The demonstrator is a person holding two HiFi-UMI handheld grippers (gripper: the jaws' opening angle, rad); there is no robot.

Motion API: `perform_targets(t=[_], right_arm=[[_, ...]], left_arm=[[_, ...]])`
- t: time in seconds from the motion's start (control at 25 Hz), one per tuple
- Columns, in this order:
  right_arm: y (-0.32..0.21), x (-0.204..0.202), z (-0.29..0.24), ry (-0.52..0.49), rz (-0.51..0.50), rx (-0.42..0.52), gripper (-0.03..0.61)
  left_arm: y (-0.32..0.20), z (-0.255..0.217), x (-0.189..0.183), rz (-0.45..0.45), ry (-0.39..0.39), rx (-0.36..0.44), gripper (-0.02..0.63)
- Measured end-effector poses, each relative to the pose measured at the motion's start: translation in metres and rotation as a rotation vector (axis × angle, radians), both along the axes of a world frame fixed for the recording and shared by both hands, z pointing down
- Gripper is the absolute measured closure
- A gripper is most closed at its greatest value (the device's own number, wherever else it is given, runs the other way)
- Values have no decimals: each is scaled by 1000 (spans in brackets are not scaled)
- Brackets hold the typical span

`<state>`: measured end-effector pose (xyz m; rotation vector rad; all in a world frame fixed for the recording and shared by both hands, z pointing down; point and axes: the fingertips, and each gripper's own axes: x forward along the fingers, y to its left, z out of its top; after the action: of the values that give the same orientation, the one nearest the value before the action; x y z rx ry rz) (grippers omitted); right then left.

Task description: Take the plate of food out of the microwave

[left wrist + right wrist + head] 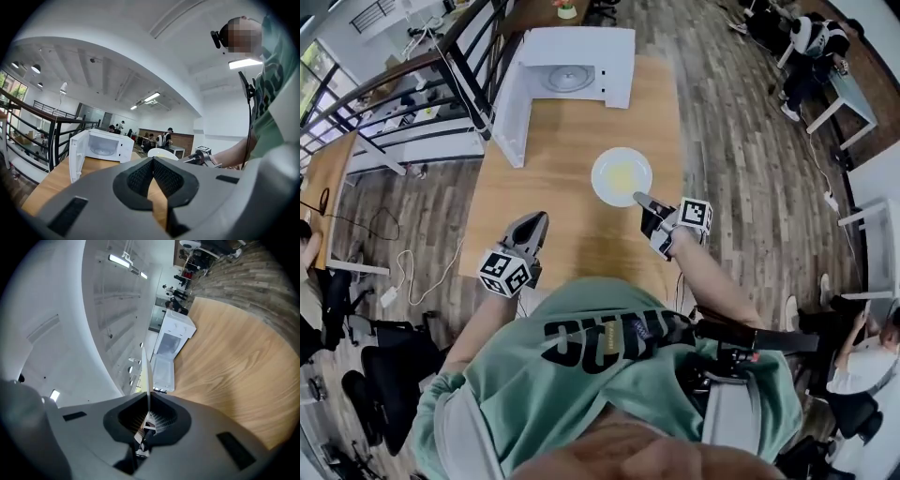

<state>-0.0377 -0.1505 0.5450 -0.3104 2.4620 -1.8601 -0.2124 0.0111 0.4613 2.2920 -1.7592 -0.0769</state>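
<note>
A white plate (pixel 622 175) with yellow food lies on the wooden table (pixel 562 150), in front of the white microwave (pixel 572 66). The microwave's door (pixel 511 112) hangs open and its turntable is bare. My right gripper (pixel 639 199) is shut on the plate's near rim. In the right gripper view the plate (pixel 146 376) runs edge-on between the jaws of that gripper (pixel 148 411). My left gripper (pixel 536 221) hovers over the table's near left part, shut with nothing in it. The left gripper view shows its pads (pixel 152 171) pressed together, and the plate (pixel 162 153) and microwave (pixel 101 147) lie beyond.
A black railing (pixel 469 66) runs along the table's left side by the microwave. Wooden floor surrounds the table. People sit at desks (pixel 848 94) at the far right. Office chairs (pixel 384 375) stand at the lower left.
</note>
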Motion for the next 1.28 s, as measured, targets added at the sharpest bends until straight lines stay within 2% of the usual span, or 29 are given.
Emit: perform_targets(t=[0.28, 0.6, 0.8, 1.28], right_arm=[[26, -14, 77, 135, -65, -86, 560], [41, -15, 151, 266, -192, -134, 560], [54, -29, 178, 318, -260, -154, 560], [50, -28, 216, 427, -294, -185, 558]], left_arm=[[25, 30, -20, -19, 34, -48, 610], [43, 47, -6, -58, 59, -112, 611], [54, 50, -11, -85, 50, -137, 611], [59, 48, -24, -123, 35, -148, 609]])
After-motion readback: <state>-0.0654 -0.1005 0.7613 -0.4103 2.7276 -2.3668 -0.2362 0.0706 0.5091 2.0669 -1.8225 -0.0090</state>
